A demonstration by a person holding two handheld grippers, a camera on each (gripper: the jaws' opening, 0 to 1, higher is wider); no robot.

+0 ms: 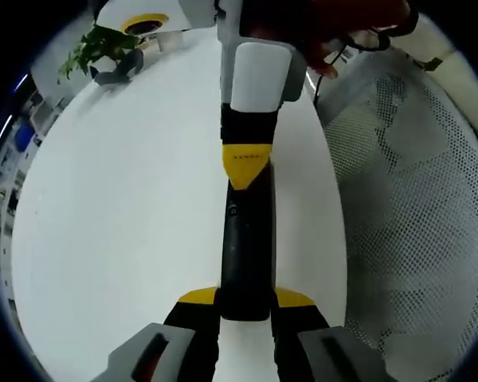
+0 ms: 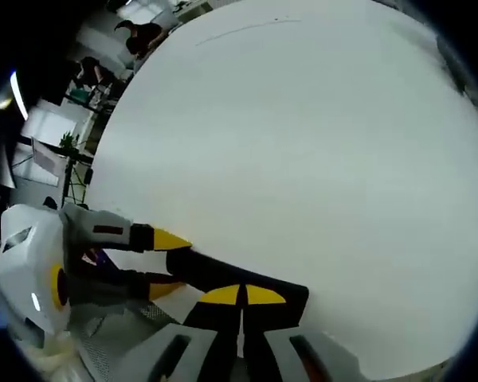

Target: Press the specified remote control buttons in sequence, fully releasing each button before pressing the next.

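The long black remote control (image 1: 245,239) lies on the white table (image 1: 119,223), running straight ahead from the left tongs (image 1: 245,306), whose yellow-tipped jaws are clamped on its near end, one on each side. At the far end of the remote control the right tongs (image 1: 247,163) come in from ahead, their yellow tips drawn together into a point resting on the remote's upper face, with a hand (image 1: 334,48) behind them. In the right gripper view those right tongs (image 2: 240,296) have their two yellow tips closed against each other with no gap, set down on the dark remote control (image 2: 215,274), nothing gripped between them; the left tongs (image 2: 161,263) reach in from the left and hold the remote's other end. To the right of the left tongs, beside the table, stretches white perforated mesh (image 1: 414,223); far ahead and left stands a small green plant (image 1: 99,46).
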